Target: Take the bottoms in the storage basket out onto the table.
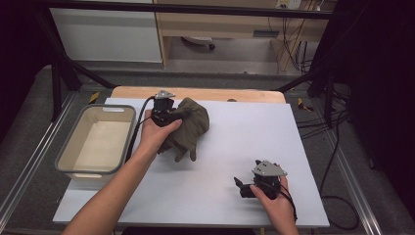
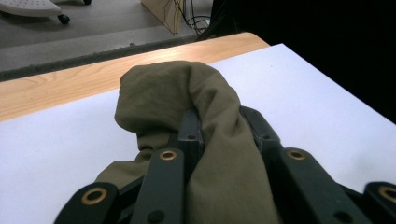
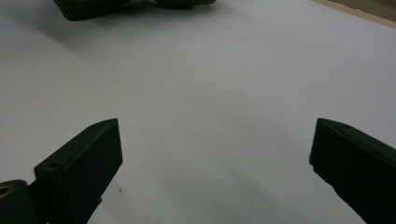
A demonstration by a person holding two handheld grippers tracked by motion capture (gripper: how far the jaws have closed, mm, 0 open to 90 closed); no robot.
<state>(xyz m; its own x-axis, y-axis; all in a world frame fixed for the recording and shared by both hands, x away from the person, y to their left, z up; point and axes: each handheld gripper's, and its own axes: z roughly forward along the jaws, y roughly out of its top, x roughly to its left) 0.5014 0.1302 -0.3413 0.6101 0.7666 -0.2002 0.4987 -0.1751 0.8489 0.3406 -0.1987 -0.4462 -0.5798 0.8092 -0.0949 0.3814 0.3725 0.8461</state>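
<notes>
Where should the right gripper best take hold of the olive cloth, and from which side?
Probably the loose end of the olive cloth that trails toward the person, approached from the open mat on its right. The left gripper already pinches the bunched middle, and the right gripper stands open.

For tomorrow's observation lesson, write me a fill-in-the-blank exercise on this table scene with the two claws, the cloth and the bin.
1. The left claw is shut on the olive ____.
2. The jaws of the right claw stand ____, with nothing between them.
3. The grey bin at the left edge of the table holds ____.
4. The white sheet lies on a ____ tabletop.

Missing words: cloth; open; nothing; wooden
</notes>
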